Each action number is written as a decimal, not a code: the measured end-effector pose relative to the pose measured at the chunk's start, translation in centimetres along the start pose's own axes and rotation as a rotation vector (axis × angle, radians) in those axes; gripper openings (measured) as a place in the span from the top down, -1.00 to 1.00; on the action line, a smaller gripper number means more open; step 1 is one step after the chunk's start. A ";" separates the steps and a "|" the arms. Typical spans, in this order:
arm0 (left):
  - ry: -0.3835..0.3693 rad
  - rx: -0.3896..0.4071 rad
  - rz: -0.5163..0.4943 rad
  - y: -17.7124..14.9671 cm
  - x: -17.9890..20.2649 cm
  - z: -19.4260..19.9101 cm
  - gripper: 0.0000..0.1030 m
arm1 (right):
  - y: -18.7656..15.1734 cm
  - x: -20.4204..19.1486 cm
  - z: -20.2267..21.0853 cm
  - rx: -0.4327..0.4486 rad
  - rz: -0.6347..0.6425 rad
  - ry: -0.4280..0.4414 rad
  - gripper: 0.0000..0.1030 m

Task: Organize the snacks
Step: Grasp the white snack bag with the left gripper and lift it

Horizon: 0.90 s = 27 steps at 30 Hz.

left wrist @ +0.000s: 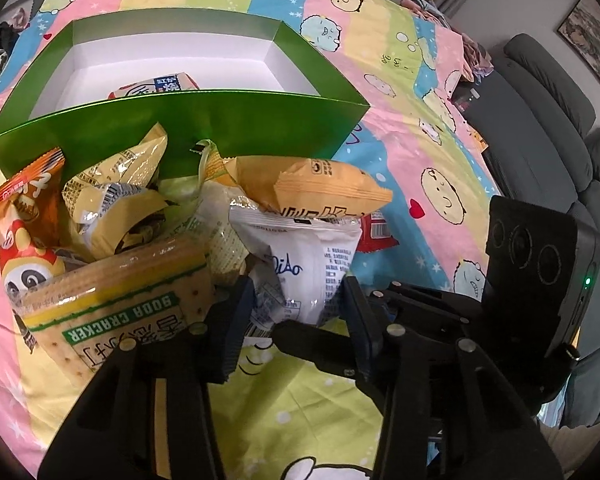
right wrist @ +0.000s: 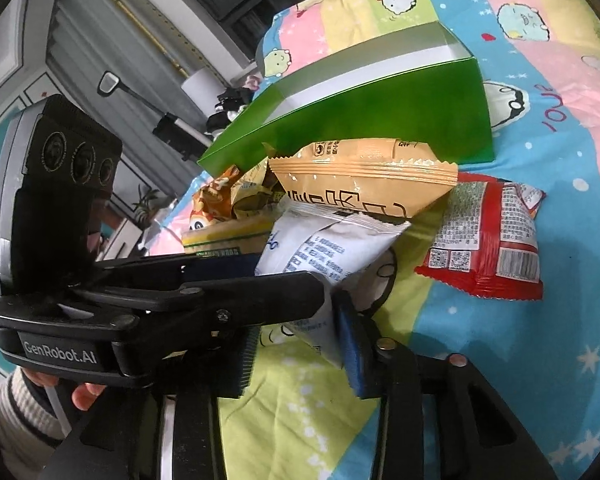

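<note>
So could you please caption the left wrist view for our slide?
Both grippers' fingers close around a white snack packet before an open green box.

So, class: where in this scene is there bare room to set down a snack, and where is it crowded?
Free: most of the white floor of the green box, which holds one packet; also the bedsheet right of the red packet. Crowded: the pile in front of the box, around the white packet and soda crackers.

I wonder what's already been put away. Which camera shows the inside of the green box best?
The left wrist view. It looks over the green box front wall onto its white floor, where one snack pack lies. The right wrist view shows the box side-on, with only a strip of inner wall.
</note>
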<state>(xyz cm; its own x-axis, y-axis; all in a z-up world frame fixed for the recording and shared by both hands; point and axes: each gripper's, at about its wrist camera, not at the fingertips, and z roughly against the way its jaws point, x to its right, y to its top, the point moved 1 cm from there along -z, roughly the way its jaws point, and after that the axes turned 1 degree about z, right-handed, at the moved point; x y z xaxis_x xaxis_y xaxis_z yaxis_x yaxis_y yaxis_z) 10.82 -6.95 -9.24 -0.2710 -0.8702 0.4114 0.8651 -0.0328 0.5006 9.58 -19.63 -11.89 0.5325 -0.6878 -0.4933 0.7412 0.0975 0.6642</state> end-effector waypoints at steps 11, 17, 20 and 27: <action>0.023 0.039 0.007 -0.3 0.9 2.1 0.13 | 0.0 -1.9 1.3 0.042 0.076 0.010 0.30; 0.048 0.073 -0.014 -0.2 2.2 3.6 0.13 | 0.1 -2.5 2.8 0.093 0.104 0.021 0.30; 0.053 0.088 -0.022 -0.2 2.7 4.1 0.13 | 0.3 -3.0 3.4 0.121 0.124 0.018 0.30; 0.073 0.122 -0.053 0.0 4.1 5.3 0.14 | 0.5 -3.5 4.7 0.172 0.146 0.033 0.30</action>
<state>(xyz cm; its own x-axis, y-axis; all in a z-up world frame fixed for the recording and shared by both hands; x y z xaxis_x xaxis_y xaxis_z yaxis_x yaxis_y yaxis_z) 7.50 -7.93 -3.52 -0.2797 -0.9025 0.3276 0.7912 -0.0233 0.6111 6.17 -20.55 -7.21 0.6442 -0.6515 -0.4007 0.5759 0.0683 0.8147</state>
